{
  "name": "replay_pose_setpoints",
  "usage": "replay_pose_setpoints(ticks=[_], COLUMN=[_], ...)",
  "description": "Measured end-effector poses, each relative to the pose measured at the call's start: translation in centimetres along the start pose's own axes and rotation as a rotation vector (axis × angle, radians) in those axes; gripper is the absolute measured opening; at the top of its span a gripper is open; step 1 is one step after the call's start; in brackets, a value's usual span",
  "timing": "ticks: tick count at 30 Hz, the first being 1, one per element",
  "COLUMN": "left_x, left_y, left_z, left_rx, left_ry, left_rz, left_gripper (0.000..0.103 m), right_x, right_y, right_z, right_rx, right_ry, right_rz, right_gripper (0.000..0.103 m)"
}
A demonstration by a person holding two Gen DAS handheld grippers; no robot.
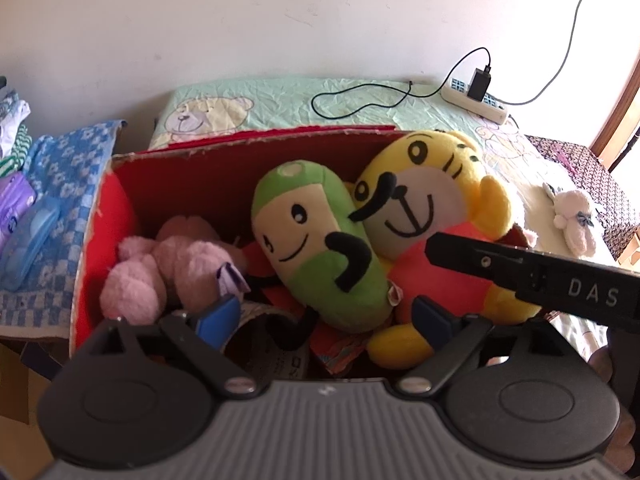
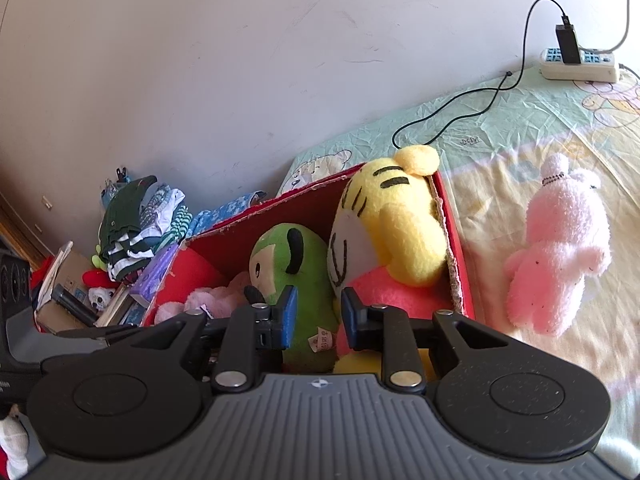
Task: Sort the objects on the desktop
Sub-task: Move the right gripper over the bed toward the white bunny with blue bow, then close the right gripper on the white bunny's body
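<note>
A red cardboard box [image 1: 180, 176] [image 2: 248, 220] holds a green plush [image 1: 320, 248] [image 2: 292, 268], a yellow tiger plush [image 1: 432, 208] [image 2: 392, 224] and a pink plush [image 1: 168, 264] [image 2: 216, 296]. My left gripper [image 1: 326, 318] is open and empty just above the box's near side. My right gripper [image 2: 318, 316] is open and empty over the green plush, jaws a short way apart; its black body [image 1: 532, 276] crosses the left wrist view. A pink bunny plush [image 2: 556, 248] lies on the bed right of the box. A small white plush [image 1: 574, 220] lies on the bed.
A power strip with a charger and black cable [image 1: 476, 94] [image 2: 576, 62] lies at the bed's far edge by the wall. Folded clothes [image 2: 140, 220] and clutter are left of the box. A blue patterned towel [image 1: 52, 184] with a blue case lies left.
</note>
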State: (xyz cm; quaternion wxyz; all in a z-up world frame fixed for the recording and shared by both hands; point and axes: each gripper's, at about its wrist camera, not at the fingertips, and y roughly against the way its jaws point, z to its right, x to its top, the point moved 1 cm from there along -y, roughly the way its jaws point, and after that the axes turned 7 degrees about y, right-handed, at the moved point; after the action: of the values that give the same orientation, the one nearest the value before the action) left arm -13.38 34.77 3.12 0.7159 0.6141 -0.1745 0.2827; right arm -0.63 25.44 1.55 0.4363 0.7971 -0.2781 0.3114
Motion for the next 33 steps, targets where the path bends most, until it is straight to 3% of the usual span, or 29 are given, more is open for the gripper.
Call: replay_pose_setpoints(ticks=[7, 11, 17, 22, 28, 33], left_x=[-0.1, 0.4, 1.4, 2.0, 1.6, 1.2], left_y=[0.8, 2.3, 5.9, 6.1, 1.1, -4.1], left_z=[0.3, 0.6, 5.0, 12.4, 20.5, 26.1], left_rx=[0.080, 0.116, 0.034, -0.109, -0.260, -0.306], left_ry=[0.071, 0.120, 0.113, 0.016, -0.040, -0.076], left_rz=[0.036, 0.077, 0.191, 0.233, 0.117, 0.002], left_gripper=[0.094, 0.093, 0.093, 0.093, 0.093, 0.093], right_x=[0.5, 1.6, 2.6, 2.3, 0.6, -0.6], right_y=[0.0, 2.2, 7.4, 11.1, 14.4, 15.9], right_z=[0.4, 1.9, 6.9, 13.8, 21.5, 26.3], right_rx=[0.081, 0.164, 0.191, 0.108, -0.051, -0.160], right_ry=[0.013, 0.004, -0.057, -0.165, -0.258, -0.311], right_rz=[-0.039, 0.000, 0.104, 0.129, 0.099, 0.072], right_gripper=[0.029, 0.032, 0.041, 0.041, 0.041, 0.042])
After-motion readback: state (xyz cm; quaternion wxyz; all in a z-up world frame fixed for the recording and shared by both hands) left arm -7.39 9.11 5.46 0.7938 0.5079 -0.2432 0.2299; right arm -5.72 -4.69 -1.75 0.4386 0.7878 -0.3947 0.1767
